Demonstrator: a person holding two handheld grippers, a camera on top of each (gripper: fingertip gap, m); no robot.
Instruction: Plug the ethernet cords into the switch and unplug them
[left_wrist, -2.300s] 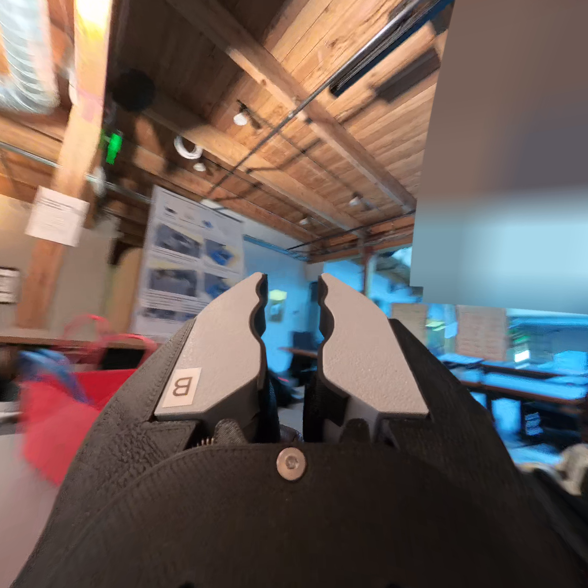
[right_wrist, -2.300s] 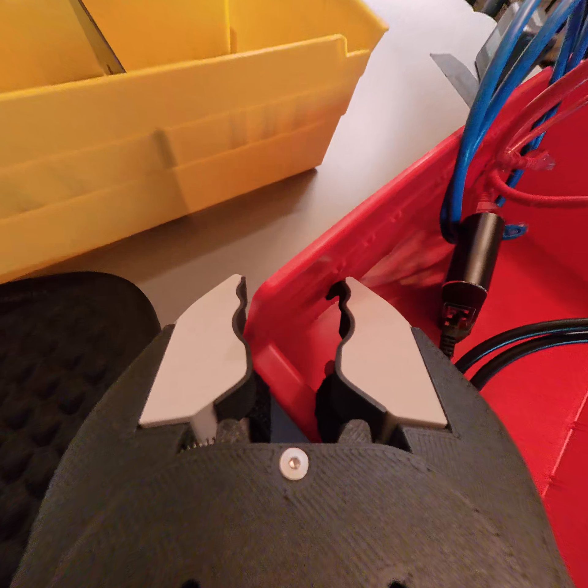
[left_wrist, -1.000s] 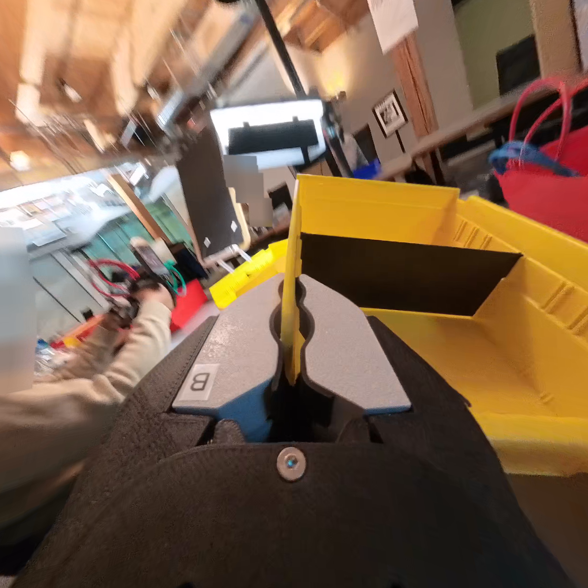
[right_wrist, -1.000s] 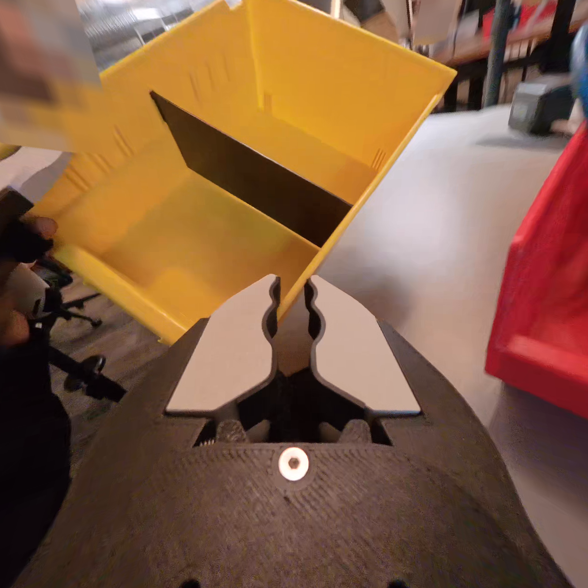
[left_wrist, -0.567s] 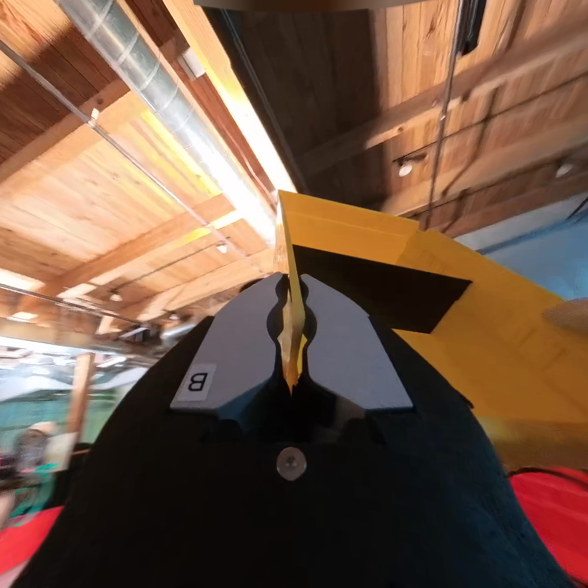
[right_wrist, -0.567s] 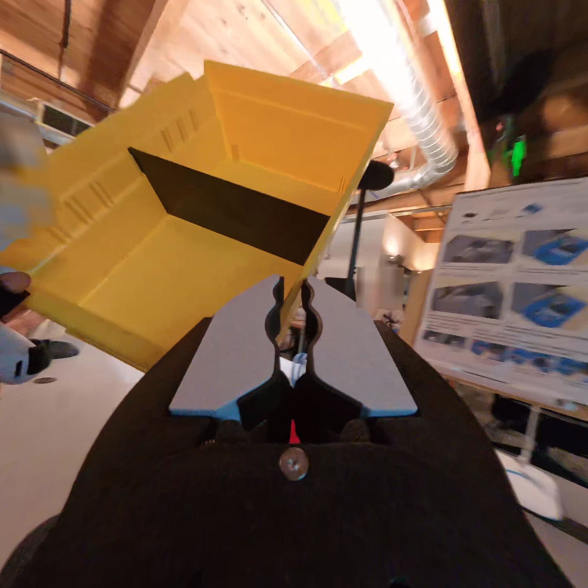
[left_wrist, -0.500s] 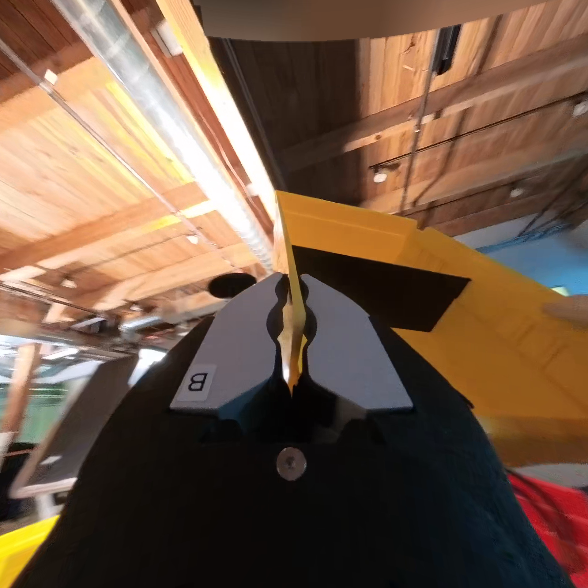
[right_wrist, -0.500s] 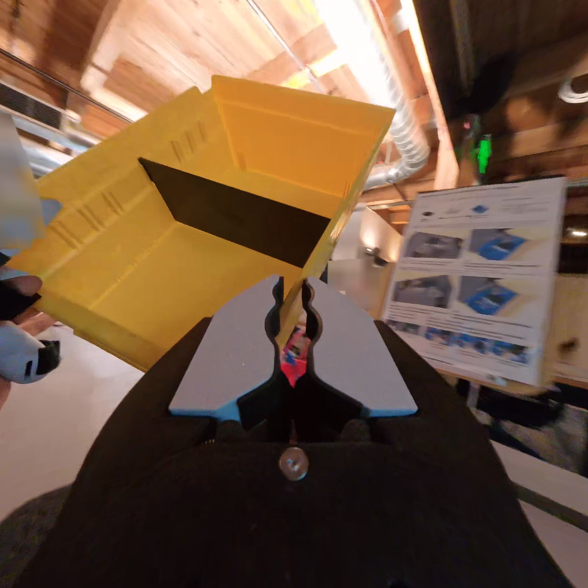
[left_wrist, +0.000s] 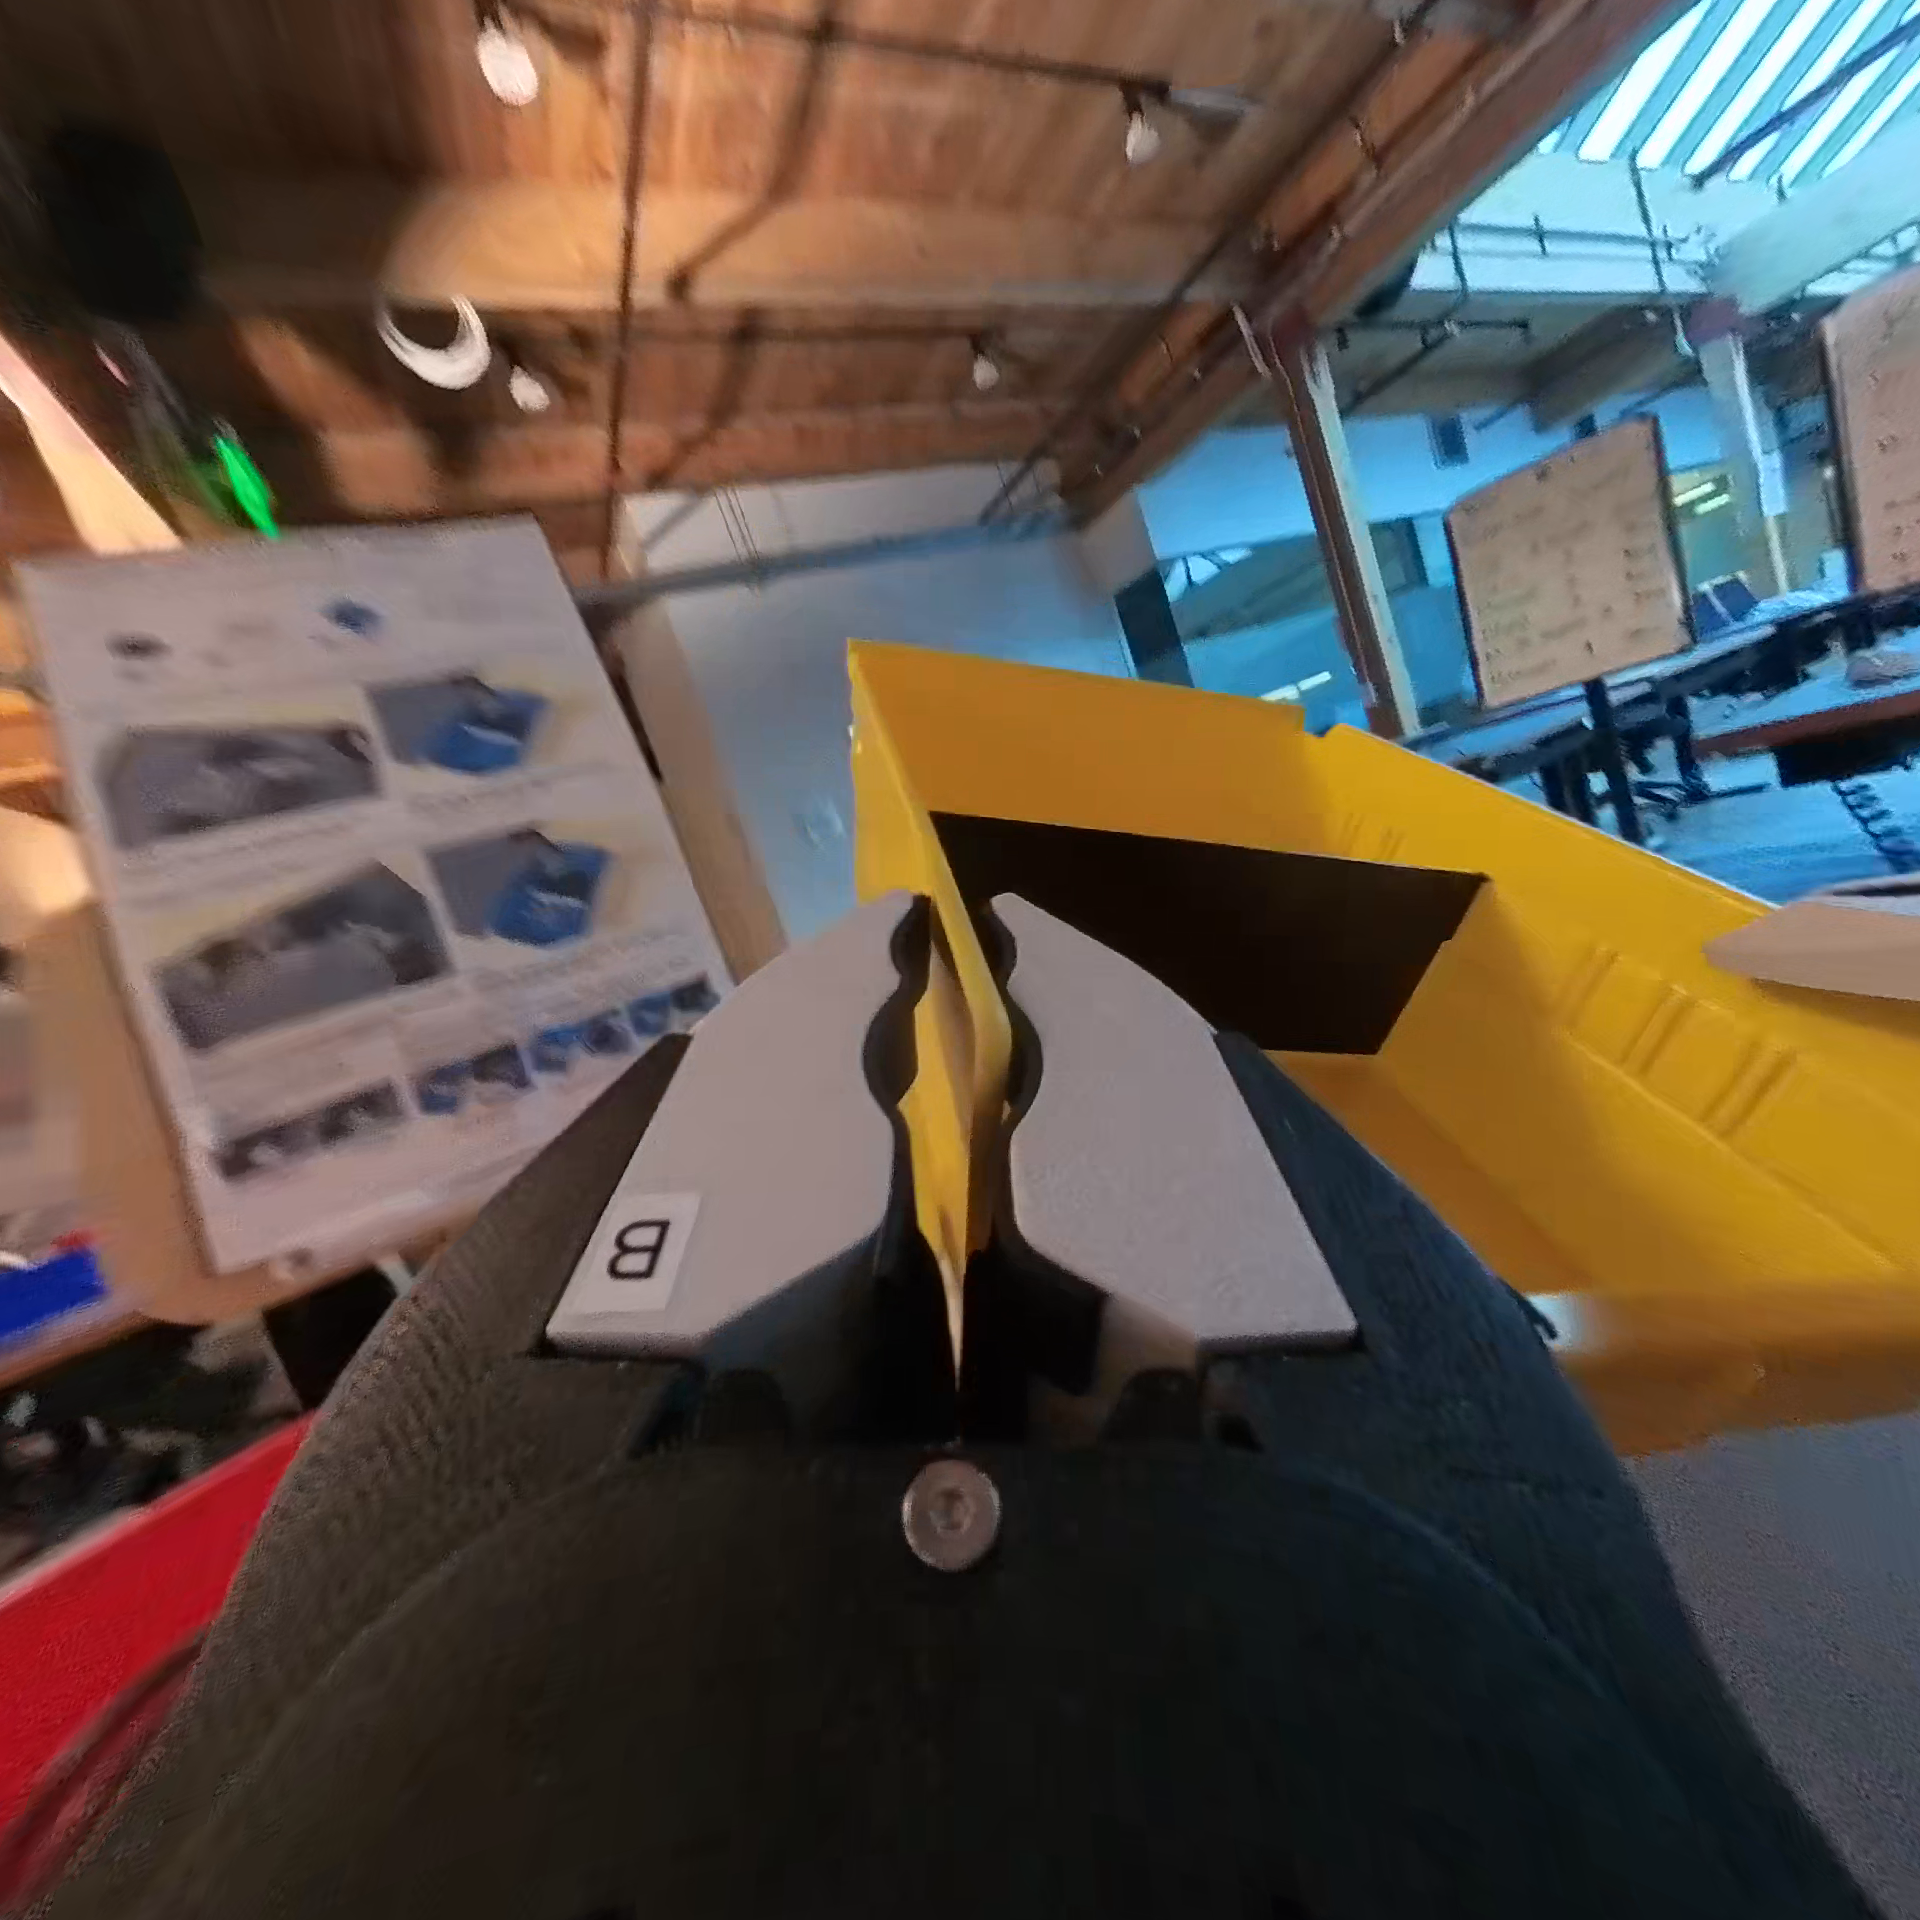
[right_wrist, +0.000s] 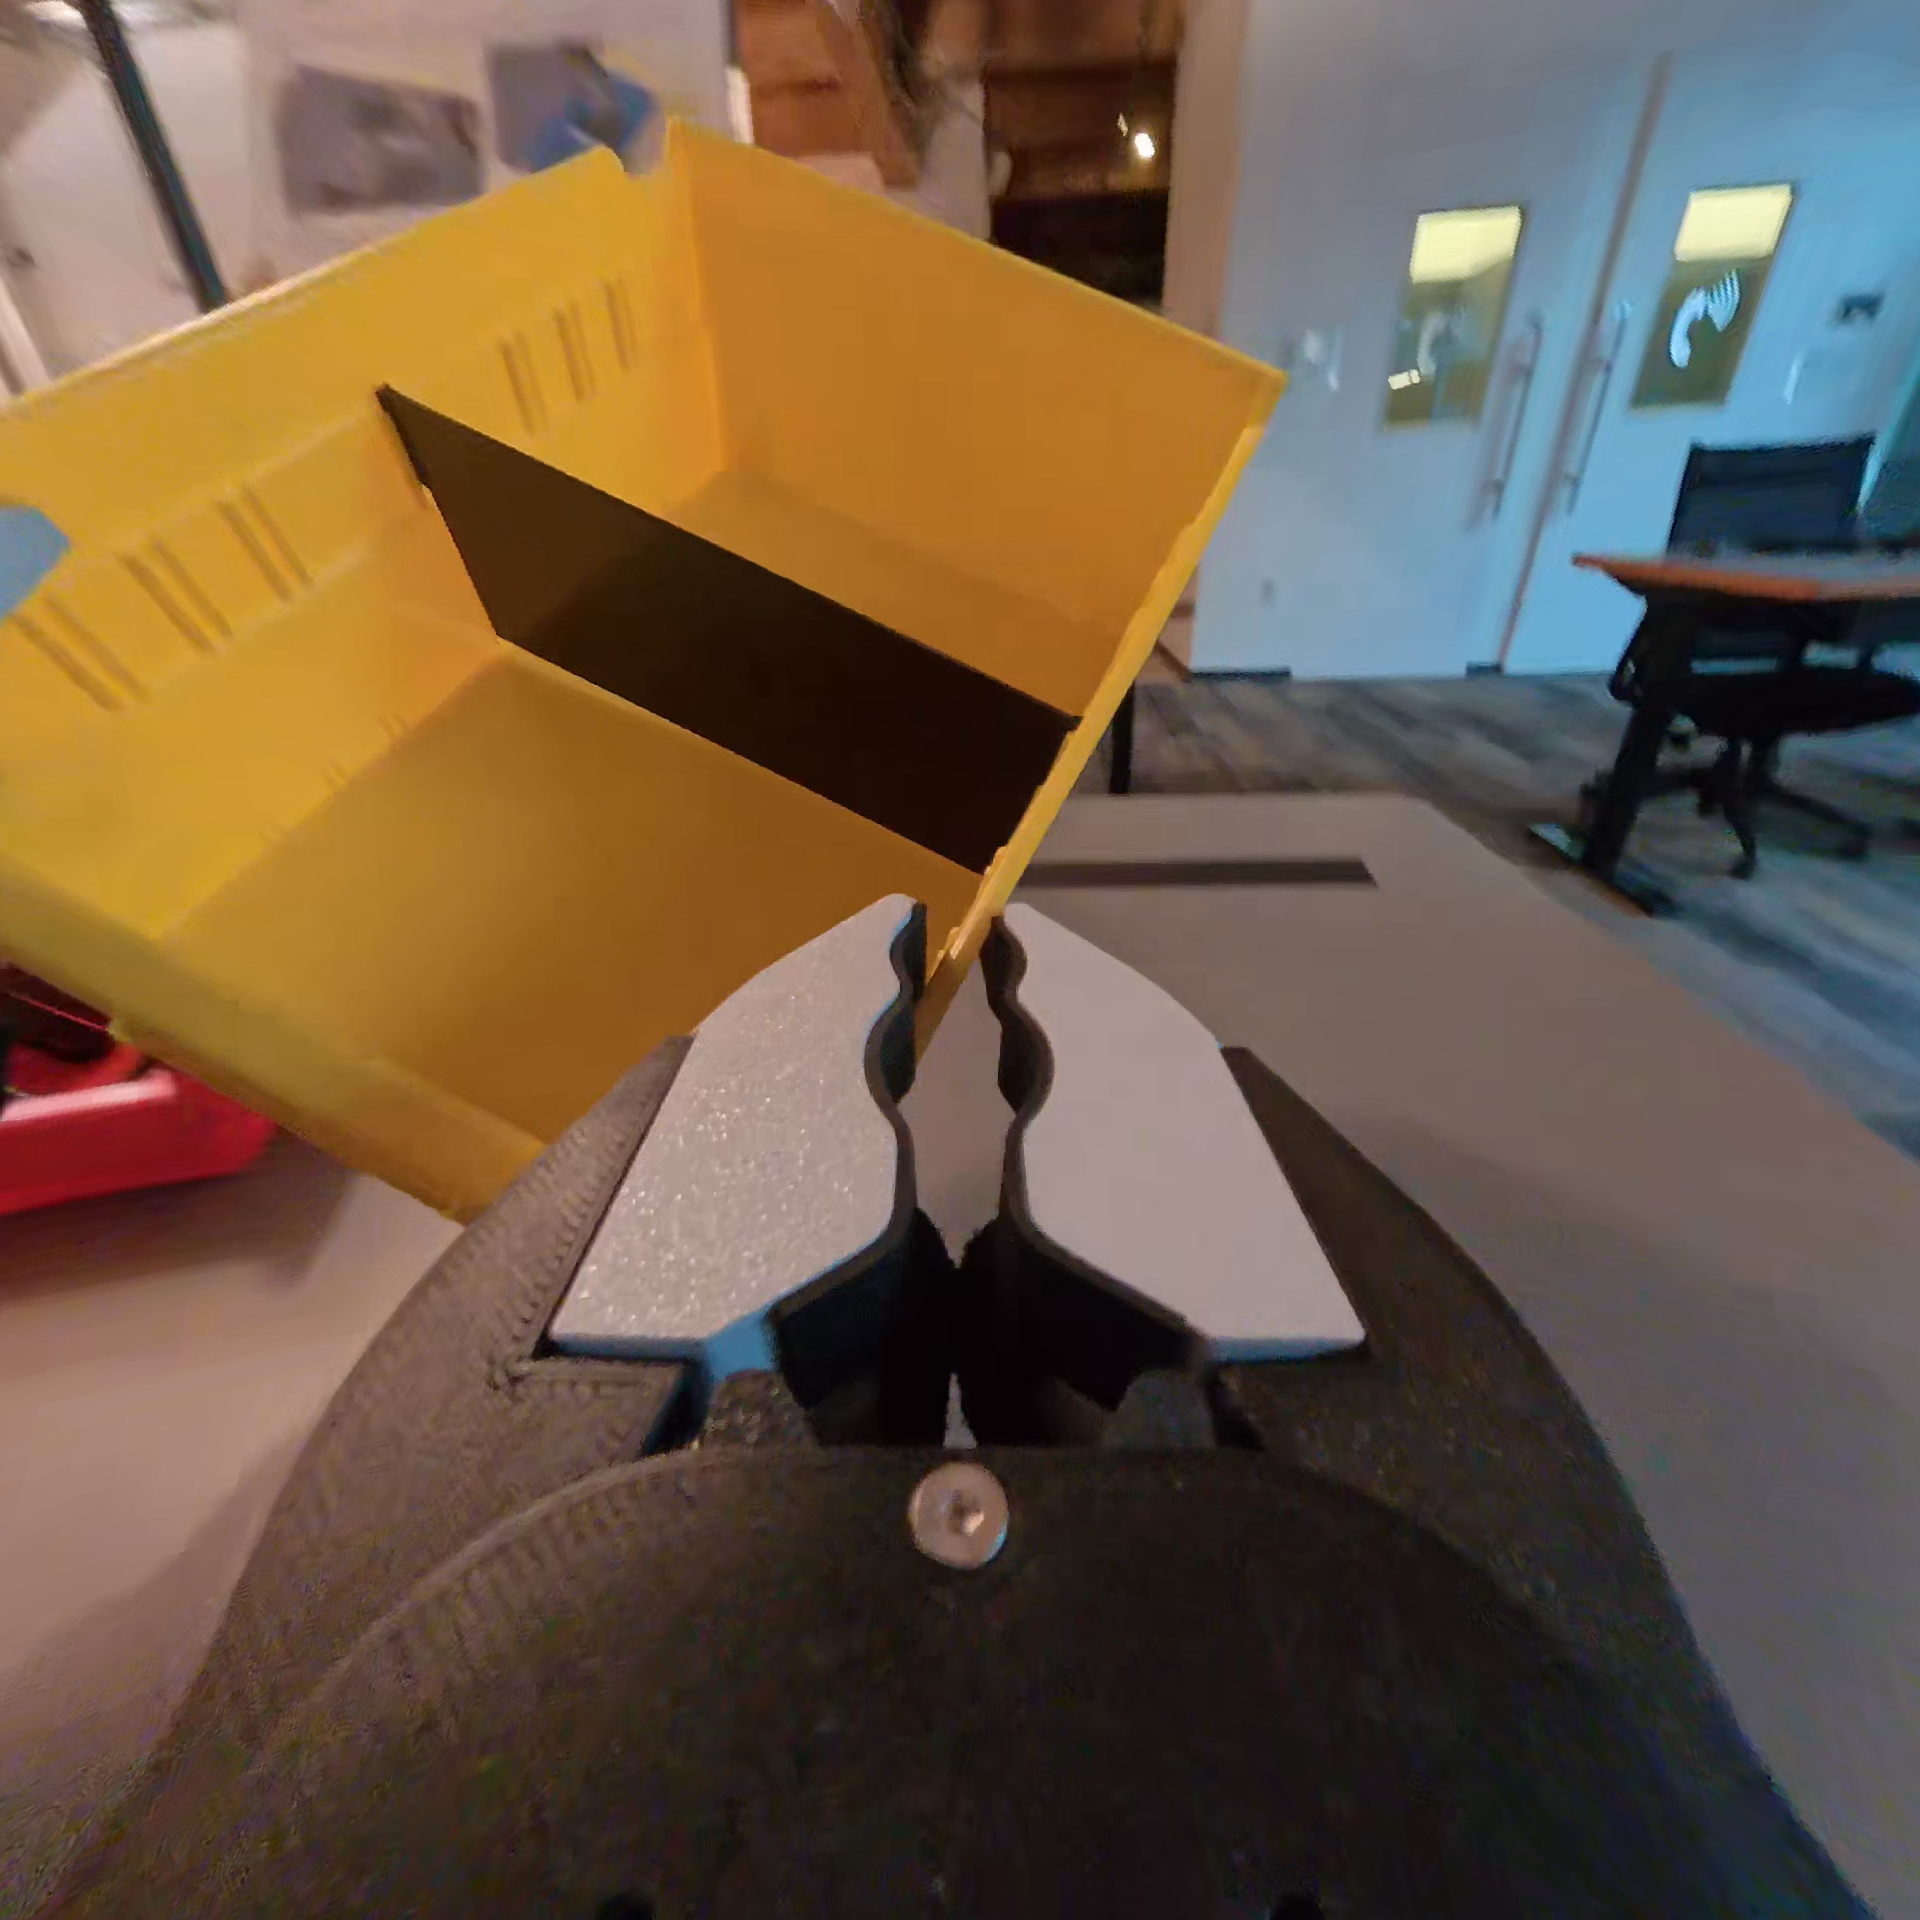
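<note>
- Left gripper (left_wrist: 958, 1023) clamps the yellow plastic bin's (left_wrist: 1558, 997) thin wall.
- Right gripper (right_wrist: 951, 997) pinches the opposite wall, bin (right_wrist: 436, 790) tilted above the grey table (right_wrist: 1558, 1143).
- Black divider (right_wrist: 769, 644) inside; cords, switch unseen.

left gripper (left_wrist: 961, 1039) around yellow bin (left_wrist: 1455, 1018) wall

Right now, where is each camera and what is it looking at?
Left wrist view: sits on the left gripper, looks forward and up at a poster, the wooden ceiling and the yellow bin; its fingers pinch the bin's wall.
Right wrist view: sits on the right gripper, looks across the grey table into the bin; its fingers straddle the opposite wall.
Both show the same tilted bin with its black divider.
</note>
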